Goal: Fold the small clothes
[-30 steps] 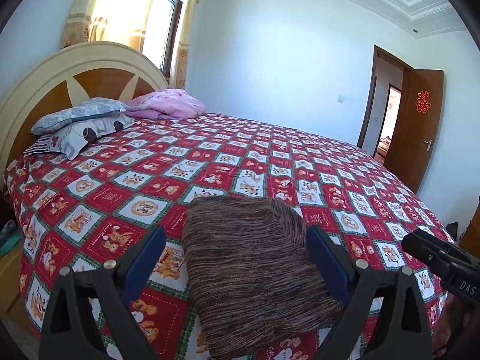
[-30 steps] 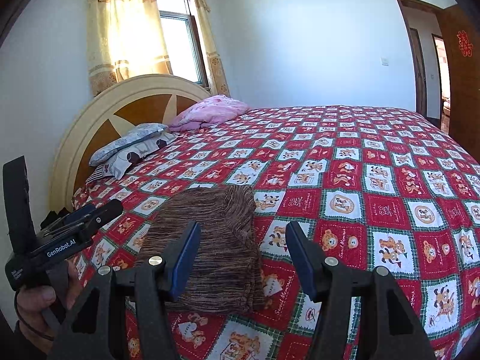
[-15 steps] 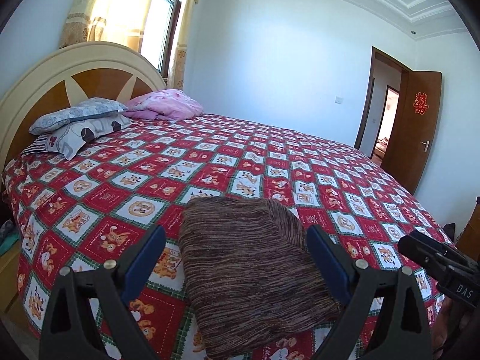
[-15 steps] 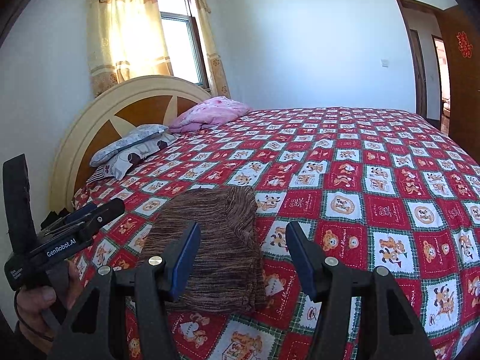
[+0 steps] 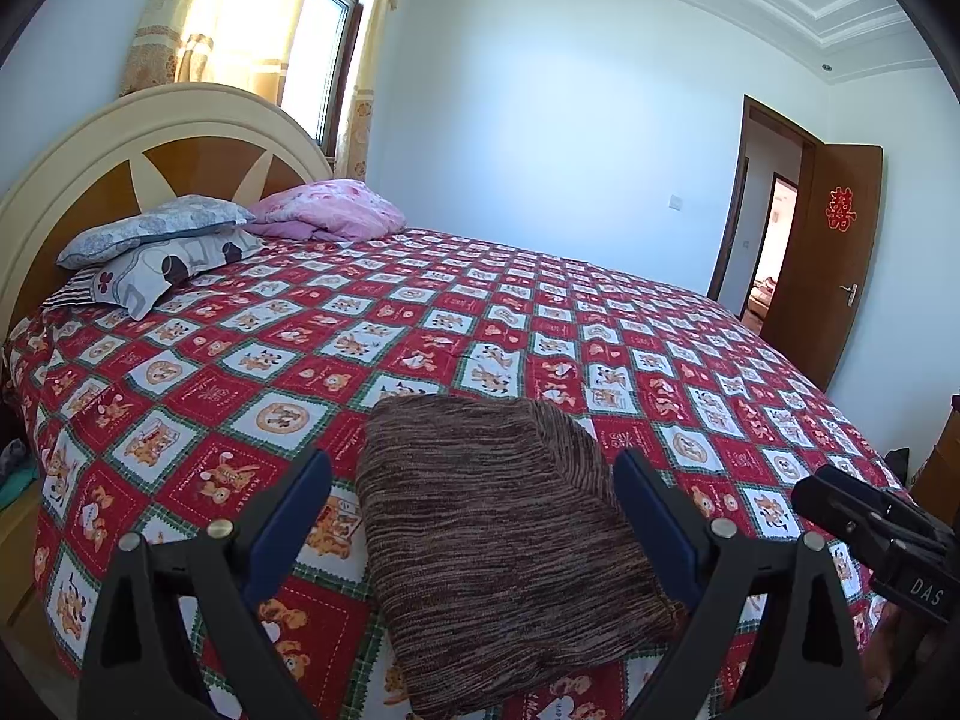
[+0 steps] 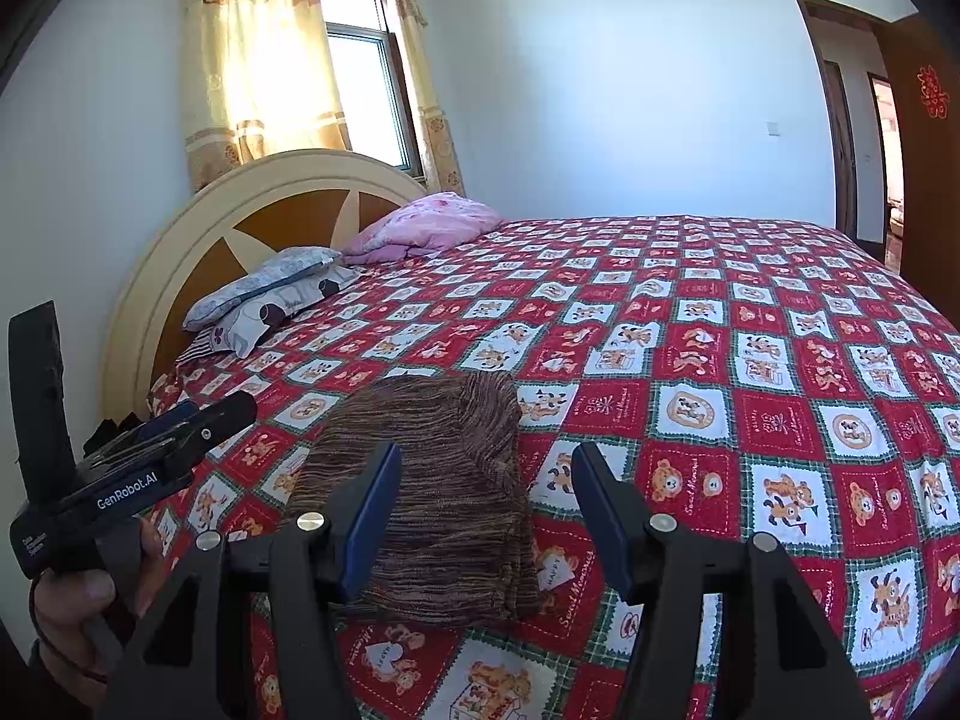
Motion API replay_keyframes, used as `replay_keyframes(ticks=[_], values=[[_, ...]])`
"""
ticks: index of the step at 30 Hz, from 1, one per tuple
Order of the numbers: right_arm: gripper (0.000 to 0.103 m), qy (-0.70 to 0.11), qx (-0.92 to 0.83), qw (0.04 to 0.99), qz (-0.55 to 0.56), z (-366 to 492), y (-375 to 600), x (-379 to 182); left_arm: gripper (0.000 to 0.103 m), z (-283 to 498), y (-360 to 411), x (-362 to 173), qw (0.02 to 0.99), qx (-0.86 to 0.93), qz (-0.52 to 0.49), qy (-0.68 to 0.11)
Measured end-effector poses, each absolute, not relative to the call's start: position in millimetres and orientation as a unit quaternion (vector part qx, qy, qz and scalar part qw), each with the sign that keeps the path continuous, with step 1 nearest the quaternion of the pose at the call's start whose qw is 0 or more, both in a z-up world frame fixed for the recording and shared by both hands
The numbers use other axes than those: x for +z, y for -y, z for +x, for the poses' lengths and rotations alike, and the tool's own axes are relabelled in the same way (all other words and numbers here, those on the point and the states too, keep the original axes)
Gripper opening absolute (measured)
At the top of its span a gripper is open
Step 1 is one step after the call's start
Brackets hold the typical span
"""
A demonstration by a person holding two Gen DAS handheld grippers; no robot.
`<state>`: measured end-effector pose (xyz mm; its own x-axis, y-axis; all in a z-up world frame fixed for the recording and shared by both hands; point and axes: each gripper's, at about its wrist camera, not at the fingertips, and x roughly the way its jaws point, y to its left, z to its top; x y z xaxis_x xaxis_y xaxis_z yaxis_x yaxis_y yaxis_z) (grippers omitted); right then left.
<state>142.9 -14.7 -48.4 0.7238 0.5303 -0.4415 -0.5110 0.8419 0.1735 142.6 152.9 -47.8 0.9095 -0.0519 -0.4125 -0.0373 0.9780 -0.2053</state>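
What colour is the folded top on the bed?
Brown, with thin streaky stripes; the top shows best in the left wrist view.

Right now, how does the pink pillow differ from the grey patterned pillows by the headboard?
The pink pillow is plain pink with a faint print and lies crumpled on its own, farther along the headboard. The grey patterned pillows carry dark shapes on pale grey and are stacked one on another, nearer the bed's edge. All lie on the red checked bedspread, apart from the folded brown garment.
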Motion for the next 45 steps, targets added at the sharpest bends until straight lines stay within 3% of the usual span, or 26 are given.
replay_keyframes(ticks=[13,15,45], values=[[0.060,-0.235,0.280,0.931,0.015,140.3,12.7,-47.4,0.097,142.4,-153.3,-49.4,0.971,-0.004,-0.105,-0.214],[0.060,-0.234,0.280,0.931,0.015,139.8,12.7,-47.4,0.103,142.5,-153.0,-49.6,0.971,-0.006,-0.105,-0.213],[0.060,-0.218,0.285,0.933,-0.004,127.6,9.8,-46.7,0.103,136.8,-164.4,-44.9,0.974,0.020,-0.115,-0.195]])
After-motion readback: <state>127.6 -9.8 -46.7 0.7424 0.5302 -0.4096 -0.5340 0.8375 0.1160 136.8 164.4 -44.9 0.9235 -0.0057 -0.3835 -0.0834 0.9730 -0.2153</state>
